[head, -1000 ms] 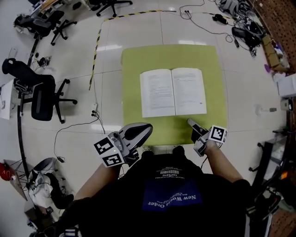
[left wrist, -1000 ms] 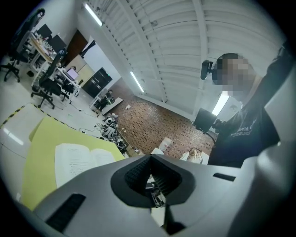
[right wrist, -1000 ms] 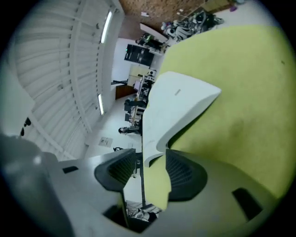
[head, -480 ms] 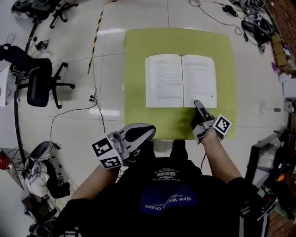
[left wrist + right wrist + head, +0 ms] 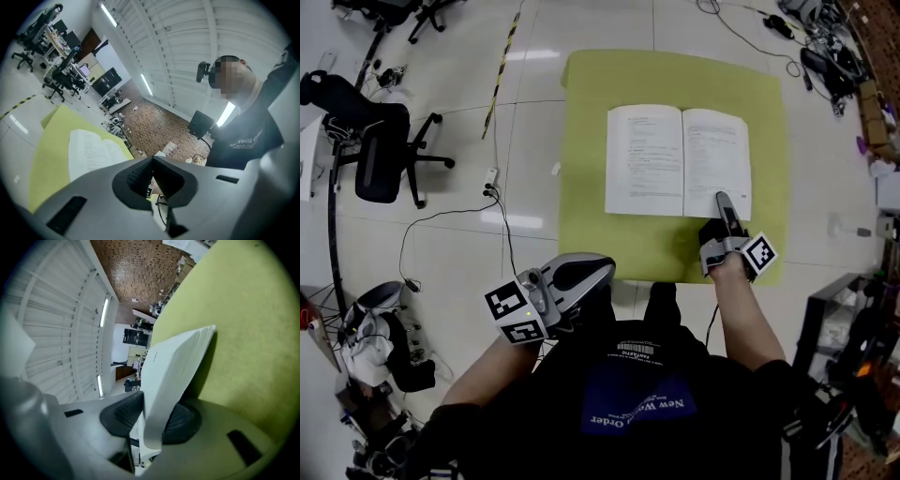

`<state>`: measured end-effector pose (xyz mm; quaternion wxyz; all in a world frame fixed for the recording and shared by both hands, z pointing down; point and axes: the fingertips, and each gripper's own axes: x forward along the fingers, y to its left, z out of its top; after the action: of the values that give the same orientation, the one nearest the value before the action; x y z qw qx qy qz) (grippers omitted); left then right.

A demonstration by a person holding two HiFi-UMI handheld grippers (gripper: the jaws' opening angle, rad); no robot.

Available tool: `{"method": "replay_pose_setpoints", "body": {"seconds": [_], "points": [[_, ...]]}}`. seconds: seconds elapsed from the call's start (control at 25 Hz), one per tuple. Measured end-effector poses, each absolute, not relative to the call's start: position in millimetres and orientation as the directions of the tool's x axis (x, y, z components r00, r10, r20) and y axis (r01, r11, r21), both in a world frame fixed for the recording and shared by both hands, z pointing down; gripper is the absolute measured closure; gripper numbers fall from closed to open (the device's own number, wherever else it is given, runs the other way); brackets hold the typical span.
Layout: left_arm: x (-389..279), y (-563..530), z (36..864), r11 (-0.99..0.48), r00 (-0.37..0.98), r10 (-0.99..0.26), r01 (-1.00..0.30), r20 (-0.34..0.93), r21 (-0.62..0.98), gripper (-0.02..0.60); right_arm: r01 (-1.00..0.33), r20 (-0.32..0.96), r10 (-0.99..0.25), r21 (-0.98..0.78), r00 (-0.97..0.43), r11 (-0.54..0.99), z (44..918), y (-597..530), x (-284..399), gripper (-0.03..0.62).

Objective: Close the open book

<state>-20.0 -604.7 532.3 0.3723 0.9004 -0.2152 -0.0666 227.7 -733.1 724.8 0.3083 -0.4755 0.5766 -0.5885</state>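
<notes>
An open white book [image 5: 675, 159] lies flat on a yellow-green mat [image 5: 581, 141] on the floor. My right gripper [image 5: 724, 199] reaches the near edge of the book's right half. In the right gripper view a stack of right-hand pages [image 5: 173, 366] stands lifted off the mat [image 5: 248, 333] between the jaws of the right gripper [image 5: 152, 416]. Those jaws have just been closing, and the pads press on the pages. My left gripper [image 5: 605, 266] hovers near my body, off the mat's near left corner, shut and empty [image 5: 152, 159]. The book [image 5: 89, 150] shows beyond it.
Office chairs [image 5: 380, 141] stand at the left. A power strip [image 5: 492, 175] with cables and a yellow-black tape line [image 5: 502, 56] lie left of the mat. Cables and gear [image 5: 825, 56] crowd the far right corner.
My right gripper moved forward from the mat's near edge to the book's near right edge and closed on the right-hand pages. The left gripper stayed near my body.
</notes>
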Motion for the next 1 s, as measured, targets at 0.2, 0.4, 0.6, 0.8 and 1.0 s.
{"method": "replay_pose_setpoints", "body": {"seconds": [0.2,0.4,0.6,0.8,1.0], "points": [[-22,-603,529,-0.629,0.896,-0.443,-0.339,0.036,0.700,0.575,-0.393,0.152,-0.890,-0.919,-0.430,0.033,687,-738,209,0.516],[-23,-604,524,-0.631,0.894,-0.447,-0.336,0.026,0.699,0.575,-0.584,0.248,-0.850,-0.808,-0.465,0.083,675,-736,196,0.516],[-31,-603,523,-0.630,0.887,-0.460,-0.343,0.020,0.696,0.575,-0.731,0.300,-0.815,-0.652,-0.495,0.204,662,-738,181,0.514],[-43,-603,529,-0.622,0.881,-0.473,-0.345,0.015,0.703,0.575,-0.796,0.347,-0.785,-0.536,-0.512,0.282,660,-738,162,0.514],[-51,-605,527,-0.614,0.872,-0.490,-0.348,0.003,0.709,0.575,-0.821,0.390,-0.748,-0.445,-0.537,0.357,656,-736,139,0.517]]}}
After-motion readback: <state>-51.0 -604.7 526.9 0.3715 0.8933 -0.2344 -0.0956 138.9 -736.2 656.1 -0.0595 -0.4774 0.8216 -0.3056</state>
